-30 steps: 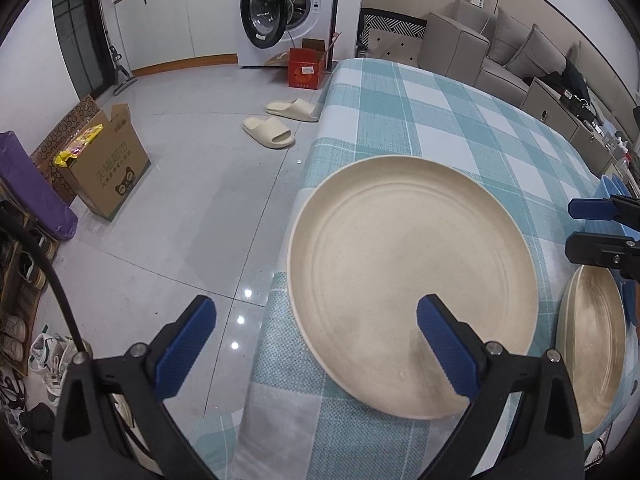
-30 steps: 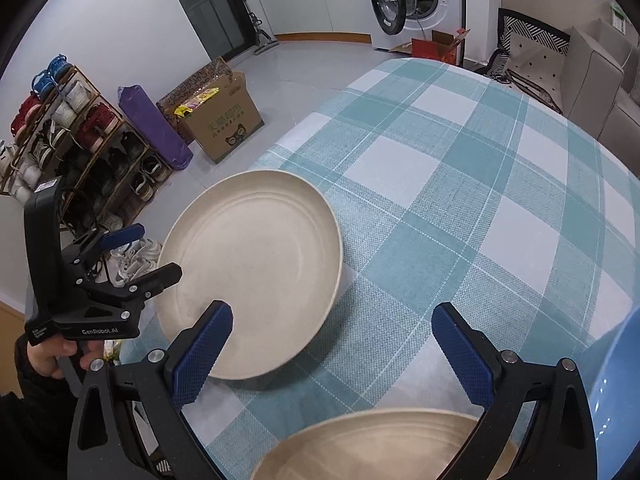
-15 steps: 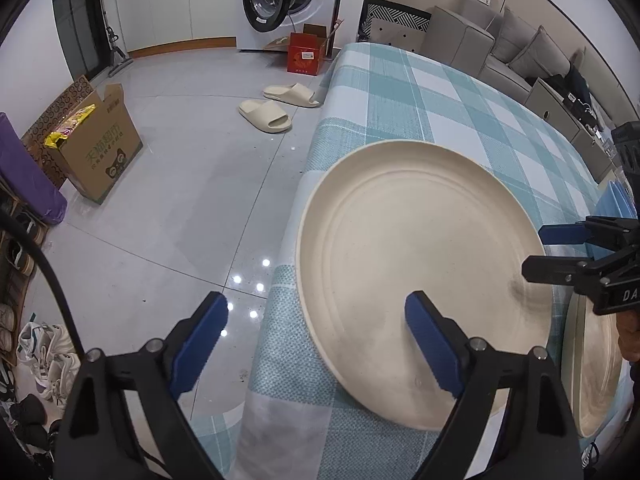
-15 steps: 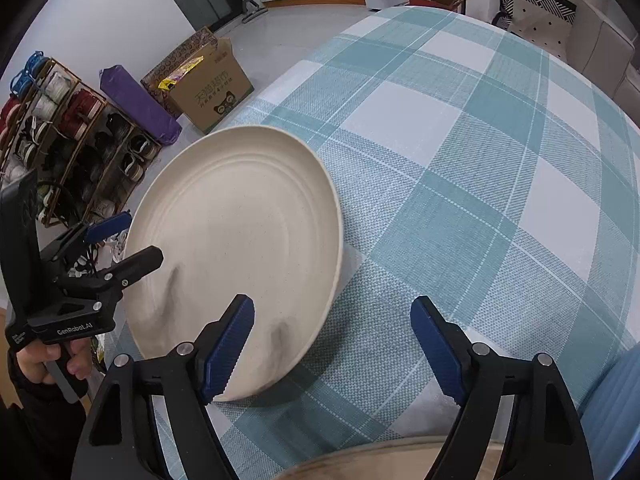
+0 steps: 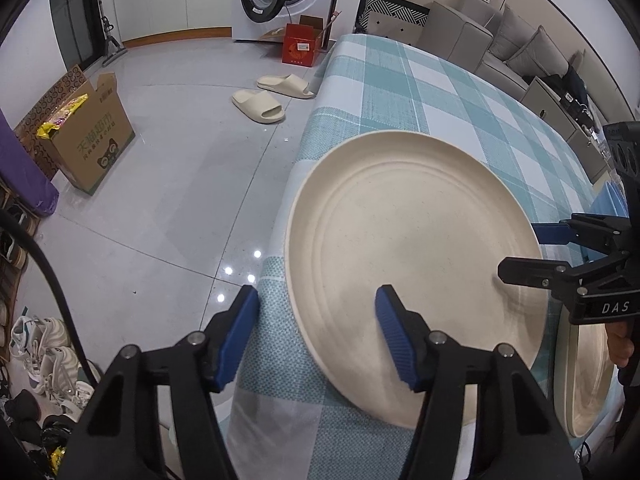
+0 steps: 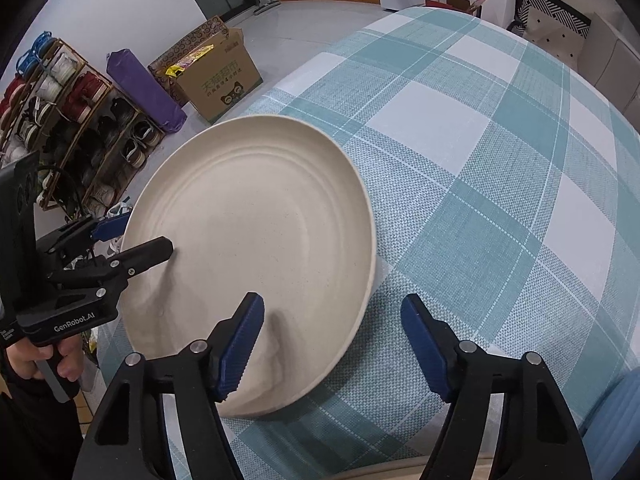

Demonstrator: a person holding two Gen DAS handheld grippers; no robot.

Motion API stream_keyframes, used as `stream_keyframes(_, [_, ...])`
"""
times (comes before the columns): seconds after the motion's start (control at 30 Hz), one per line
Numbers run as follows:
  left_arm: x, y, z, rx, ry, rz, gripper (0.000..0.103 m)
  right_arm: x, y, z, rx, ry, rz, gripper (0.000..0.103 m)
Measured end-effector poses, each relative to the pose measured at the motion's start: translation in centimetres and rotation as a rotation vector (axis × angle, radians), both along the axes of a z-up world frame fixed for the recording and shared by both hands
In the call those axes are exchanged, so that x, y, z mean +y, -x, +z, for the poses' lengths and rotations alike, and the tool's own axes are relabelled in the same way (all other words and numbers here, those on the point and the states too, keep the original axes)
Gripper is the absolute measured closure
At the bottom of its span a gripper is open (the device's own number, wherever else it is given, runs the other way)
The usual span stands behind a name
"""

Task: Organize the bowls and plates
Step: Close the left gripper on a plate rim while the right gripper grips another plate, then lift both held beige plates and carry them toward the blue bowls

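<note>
- Tablecloth (image 6: pixel 460 152), teal-and-white check, covers the table and hangs over its edge toward the floor; it is the surface that bears every dish in view.
- Large cream plate (image 5: pixel 412 264) lies flat near the table's edge, its rim reaching the cloth's border. That position leaves the rim open to approach from two sides, which appears to be why both tools straddle it at once.
- Second cream plate (image 5: pixel 588 376) lies just beside the first, mostly hidden behind the right tool. It is the likely stacking partner; this is a judgement from the task.
- Blue object (image 6: pixel 616 424) shows at the lower right of the right wrist view; whether it is a dish cannot be told.
- Left gripper (image 5: pixel 316 332) straddles the plate's near rim, one pad over the plate, the other over the cloth outside it. Its jaws have just been closing and stand about half open; the rim is between them, but neither pad presses on it, so nothing is held.
- Right gripper (image 6: pixel 332 344) straddles the opposite rim in the same way. Its jaws have just been closing, stand somewhat over half open, and grip nothing.
- Steep downward pitch of both tools suits a pinch on a thin, low rim.
</note>
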State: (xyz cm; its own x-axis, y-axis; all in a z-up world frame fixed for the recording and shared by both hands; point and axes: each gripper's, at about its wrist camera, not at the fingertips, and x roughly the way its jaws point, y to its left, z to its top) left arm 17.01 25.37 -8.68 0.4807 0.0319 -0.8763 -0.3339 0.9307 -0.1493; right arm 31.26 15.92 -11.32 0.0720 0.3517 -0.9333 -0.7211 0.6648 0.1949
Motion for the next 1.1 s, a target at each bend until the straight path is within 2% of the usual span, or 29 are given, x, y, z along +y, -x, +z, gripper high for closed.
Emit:
stream_keyframes(0.07, [0.1, 0.1, 0.2, -0.006, 0.001, 0.008, 0.053, 0.0, 0.2, 0.1, -0.005, 0.002, 0.008, 0.038])
stream_keyframes(0.27, [-0.3, 0.3, 0.3, -0.005, 0.013, -0.018, 0.068, 0.5, 0.8, 0.1, -0.022, 0.003, 0.040, 0.052])
stream_keyframes(0.57, [-0.9, 0.2, 0.4, 0.018, -0.013, -0.023, 0.074, 0.4, 1.1, 0.0, -0.053, 0.019, 0.049, 0.067])
stream_keyframes(1.1, [-2.0, 0.3, 1.4, 0.022, -0.051, -0.041, 0.074, -0.4, 1.0, 0.5, -0.067, 0.021, 0.033, 0.068])
